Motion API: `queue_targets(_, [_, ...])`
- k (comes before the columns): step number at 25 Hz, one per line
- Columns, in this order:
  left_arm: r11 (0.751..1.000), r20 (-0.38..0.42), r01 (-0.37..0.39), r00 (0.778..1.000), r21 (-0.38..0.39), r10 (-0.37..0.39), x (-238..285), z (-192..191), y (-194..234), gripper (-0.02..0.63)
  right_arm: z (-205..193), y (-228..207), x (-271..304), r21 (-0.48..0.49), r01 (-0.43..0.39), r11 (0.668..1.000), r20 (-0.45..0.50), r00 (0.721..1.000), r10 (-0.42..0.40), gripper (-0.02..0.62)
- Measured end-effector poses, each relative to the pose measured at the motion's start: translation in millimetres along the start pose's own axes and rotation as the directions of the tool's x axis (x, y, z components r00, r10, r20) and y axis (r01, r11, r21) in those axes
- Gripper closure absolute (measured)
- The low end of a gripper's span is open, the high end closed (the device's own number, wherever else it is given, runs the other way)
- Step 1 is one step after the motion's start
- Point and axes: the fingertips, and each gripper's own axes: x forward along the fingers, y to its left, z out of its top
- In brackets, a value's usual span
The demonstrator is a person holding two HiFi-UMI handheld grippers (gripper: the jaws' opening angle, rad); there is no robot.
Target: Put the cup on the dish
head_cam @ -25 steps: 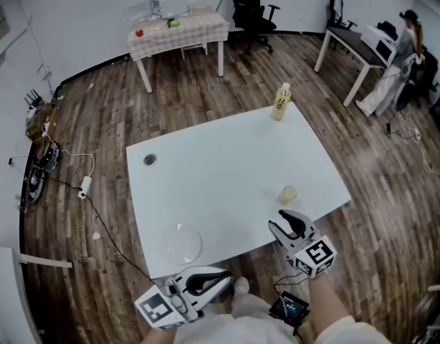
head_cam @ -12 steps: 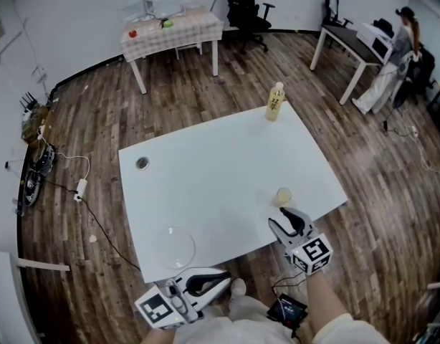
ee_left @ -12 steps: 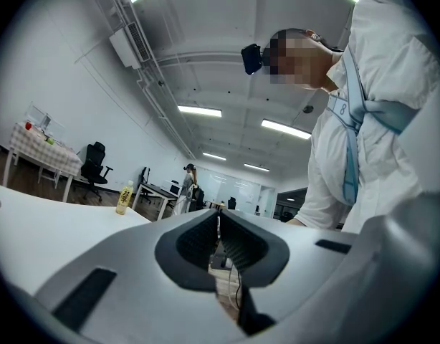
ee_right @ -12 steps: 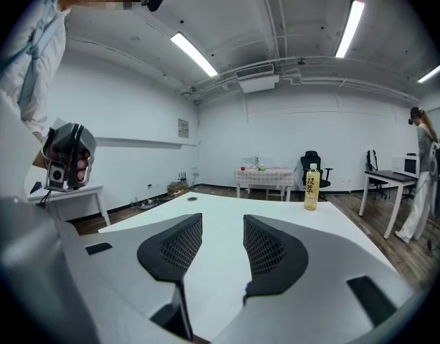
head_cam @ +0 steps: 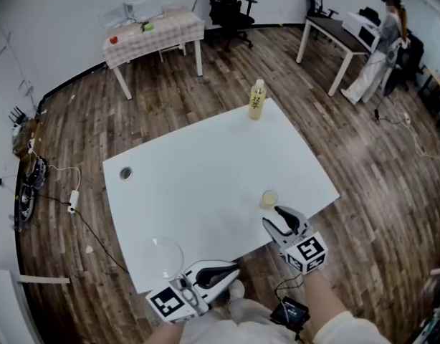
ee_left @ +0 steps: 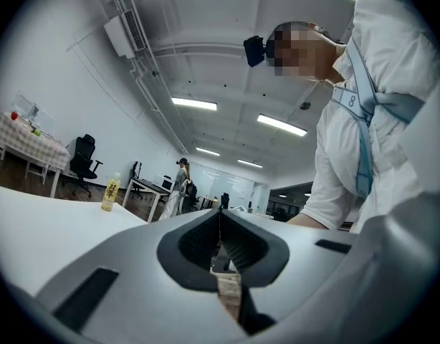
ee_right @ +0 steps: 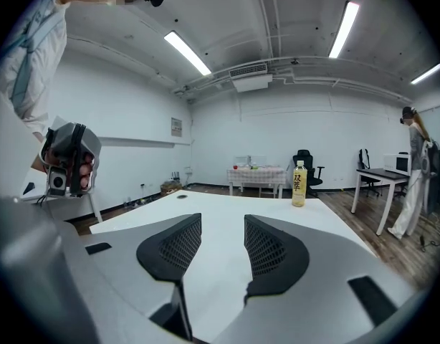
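Observation:
A small yellowish cup stands near the front right edge of the white table. My right gripper is just in front of it, pointing at it, apart from it. Its jaws stand open with only tabletop showing between them. The cup does not show in the right gripper view. A clear glass dish lies at the table's front left corner. My left gripper hangs below the table's front edge, right of the dish. In the left gripper view its jaws meet, shut and empty.
A yellow drink bottle stands at the table's far edge, also in the right gripper view. A round cable hole sits at the table's left. Beyond are a checked table, an office chair and a person by a desk.
The head view has swung, so the table sits further left in the picture. My right gripper has come slightly closer to the cup. The left gripper has edged up toward the table's front edge.

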Motion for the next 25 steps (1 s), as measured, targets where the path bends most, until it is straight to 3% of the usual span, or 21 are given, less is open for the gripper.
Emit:
queue_targets(11, [0.999, -0.049, 0.042, 0.998, -0.003, -0.042, 56.2, -21.1, 36.9, 0.603, -20.5, -38.2, 8.6, 0.022, 0.063, 0.998, -0.030, 0.998, -0.063, 0.373])
queue_targets(25, [1.000, -0.057, 0.013, 0.998, -0.008, -0.014, 90.4, -36.9, 75.2, 0.603, -58.4, -60.7, 36.8, 0.035, 0.090, 0.995, -0.113, 0.990, -0.085, 0.318])
